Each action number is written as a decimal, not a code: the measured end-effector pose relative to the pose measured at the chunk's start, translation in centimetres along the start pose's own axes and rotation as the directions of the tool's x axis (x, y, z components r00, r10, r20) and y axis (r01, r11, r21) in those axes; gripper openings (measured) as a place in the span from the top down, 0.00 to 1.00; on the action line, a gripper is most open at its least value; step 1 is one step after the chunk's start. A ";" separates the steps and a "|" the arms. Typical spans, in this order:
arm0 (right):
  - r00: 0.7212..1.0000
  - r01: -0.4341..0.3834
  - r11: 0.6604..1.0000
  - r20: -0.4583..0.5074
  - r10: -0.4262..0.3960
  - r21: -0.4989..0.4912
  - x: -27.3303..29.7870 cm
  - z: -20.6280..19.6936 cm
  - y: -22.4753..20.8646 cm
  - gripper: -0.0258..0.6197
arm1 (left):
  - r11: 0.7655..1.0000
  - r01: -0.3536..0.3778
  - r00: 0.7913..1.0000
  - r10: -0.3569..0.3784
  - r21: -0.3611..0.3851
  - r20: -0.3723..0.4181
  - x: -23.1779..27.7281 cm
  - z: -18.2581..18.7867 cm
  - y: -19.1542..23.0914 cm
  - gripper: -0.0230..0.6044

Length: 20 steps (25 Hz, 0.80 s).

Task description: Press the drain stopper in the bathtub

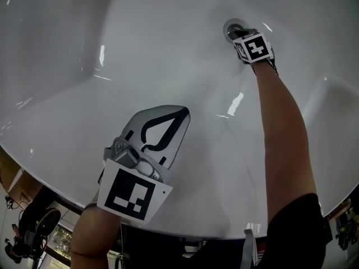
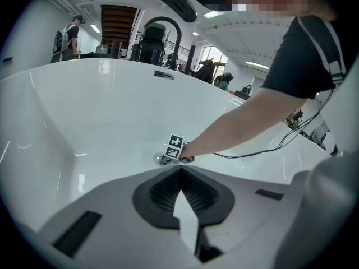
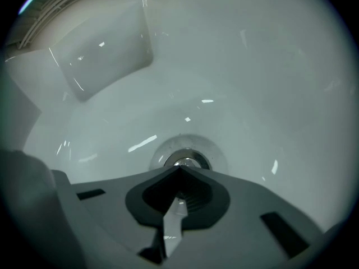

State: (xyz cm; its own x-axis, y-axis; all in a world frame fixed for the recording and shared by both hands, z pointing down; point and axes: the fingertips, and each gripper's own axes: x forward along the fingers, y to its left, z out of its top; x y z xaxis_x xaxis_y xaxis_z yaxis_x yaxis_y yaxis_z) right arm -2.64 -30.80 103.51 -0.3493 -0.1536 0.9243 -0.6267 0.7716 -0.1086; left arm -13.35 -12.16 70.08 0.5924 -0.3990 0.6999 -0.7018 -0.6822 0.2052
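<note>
Left gripper [image 1: 180,114] parked at 7 o'clock, jaws together, empty; right gripper [image 1: 235,34] likewise closed, a blunt pusher at drain stopper [image 3: 183,162], 1 o'clock.

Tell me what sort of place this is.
Probably an open hall, such as a showroom or workshop, not a home bathroom: the glossy white bathtub stands before a dark staircase, strip ceiling lights and a standing person with a backpack.

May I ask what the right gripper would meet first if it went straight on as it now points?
The drain stopper, sitting just beyond the right gripper's shut jaws on the bathtub floor; whether they already touch it is unclear.
</note>
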 end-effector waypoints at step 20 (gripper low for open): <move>0.903 0.129 0.964 0.373 -0.212 0.234 -15.5 1.4 2.7 0.94 | 0.976 -0.139 0.988 0.124 0.169 0.094 -1.5 0.6 -0.4 0.95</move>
State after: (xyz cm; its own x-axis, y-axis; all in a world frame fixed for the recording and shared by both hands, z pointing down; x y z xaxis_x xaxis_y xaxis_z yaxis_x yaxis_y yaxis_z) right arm 0.11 -27.17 88.43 -0.4430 -0.5326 0.7212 -0.8121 0.5792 -0.0710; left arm -13.73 -11.67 68.50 0.5353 -0.5366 0.6523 -0.7003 -0.7137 -0.0124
